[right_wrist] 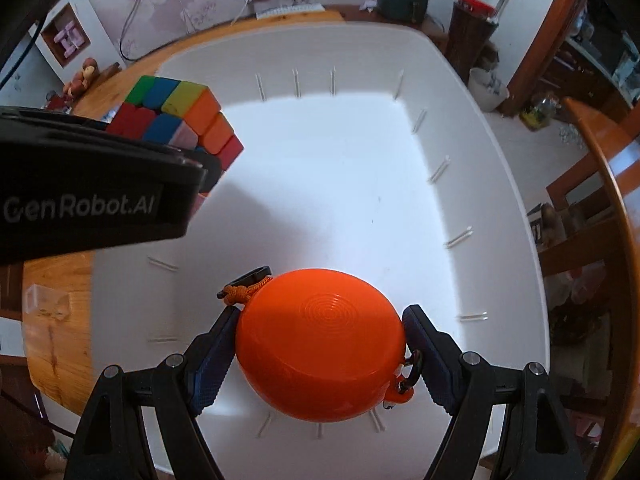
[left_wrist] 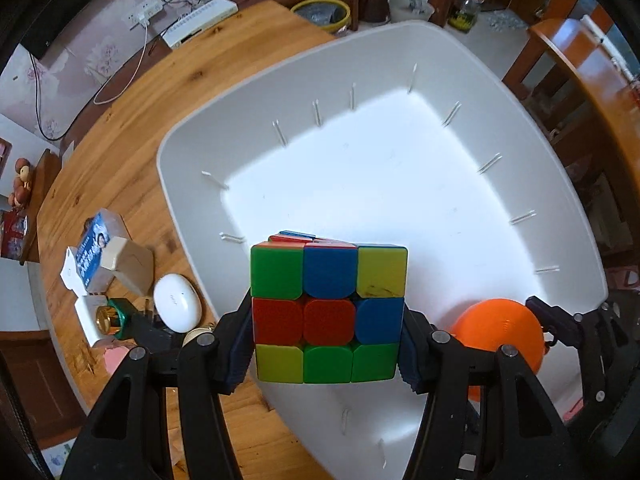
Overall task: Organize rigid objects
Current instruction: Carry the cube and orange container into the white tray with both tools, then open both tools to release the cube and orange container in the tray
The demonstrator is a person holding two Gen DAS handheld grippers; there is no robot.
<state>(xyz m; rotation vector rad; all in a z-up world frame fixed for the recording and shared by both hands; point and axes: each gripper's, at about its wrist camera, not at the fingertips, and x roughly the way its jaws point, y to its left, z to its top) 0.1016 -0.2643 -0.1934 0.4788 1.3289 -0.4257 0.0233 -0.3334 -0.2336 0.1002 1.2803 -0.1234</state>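
My left gripper (left_wrist: 326, 340) is shut on a colourful puzzle cube (left_wrist: 328, 312) and holds it above the near left part of a large white bin (left_wrist: 192, 148). My right gripper (right_wrist: 320, 344) is shut on a round orange case (right_wrist: 320, 344) with a cord and ring, held over the near side of the same bin (right_wrist: 520, 216). The orange case (left_wrist: 500, 332) shows at the lower right of the left wrist view. The cube (right_wrist: 176, 120) and the left gripper's black body (right_wrist: 88, 196) show at the left of the right wrist view.
The bin stands on a round wooden table (left_wrist: 160, 92). Left of the bin lie a white oval case (left_wrist: 176, 302), a small carton (left_wrist: 100, 252), a green-and-gold item (left_wrist: 114, 318) and a white box. A white power strip (left_wrist: 200, 20) lies at the table's far edge. Wooden chairs stand at the right.
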